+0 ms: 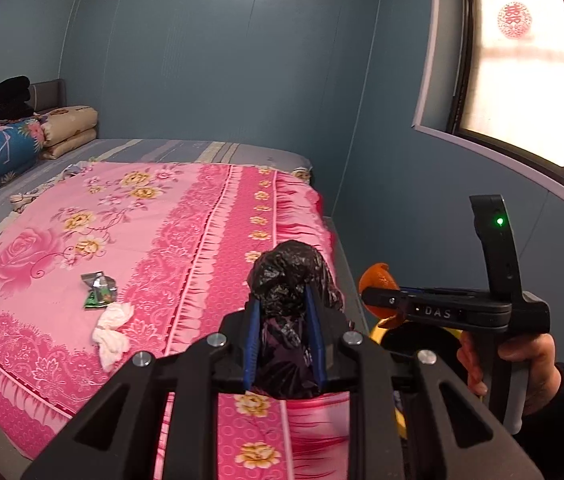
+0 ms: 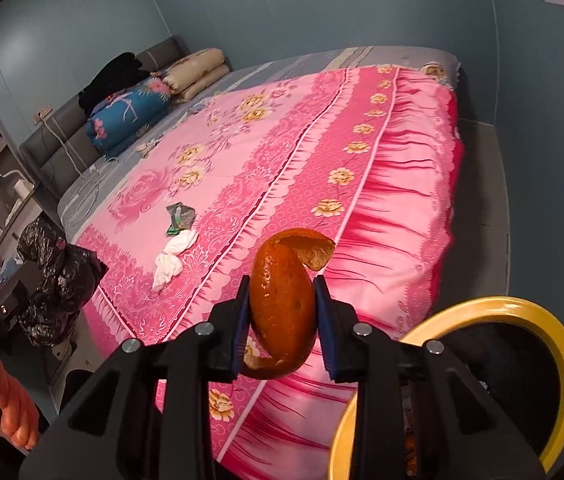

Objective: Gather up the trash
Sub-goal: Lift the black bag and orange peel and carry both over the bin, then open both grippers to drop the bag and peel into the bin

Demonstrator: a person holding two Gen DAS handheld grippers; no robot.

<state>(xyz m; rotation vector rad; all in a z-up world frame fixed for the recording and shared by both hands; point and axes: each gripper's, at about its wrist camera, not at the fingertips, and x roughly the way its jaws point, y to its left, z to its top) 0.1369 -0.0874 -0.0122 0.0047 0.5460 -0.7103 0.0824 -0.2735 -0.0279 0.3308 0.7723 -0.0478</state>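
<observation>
Peel [image 2: 282, 312] sits clamped in your right gripper [image 2: 282, 324], near the yellow-rimmed bin [image 2: 558, 344]; left gripper [image 1: 284, 340] pinches the black bag [image 1: 288, 276]. Centre over the opening before releasing.

The black plastic bag [image 1: 288, 280] is thin, crinkled film with a glossy sheen; the orange peel [image 2: 282, 304] looks shiny and pitted; the pink bedspread [image 1: 154, 232] is smooth printed cloth; the white tissue [image 1: 112, 332] is soft, crumpled paper; the green wrapper [image 1: 99, 290] is shiny foil; each claw is matt black plastic with metal pins.
</observation>
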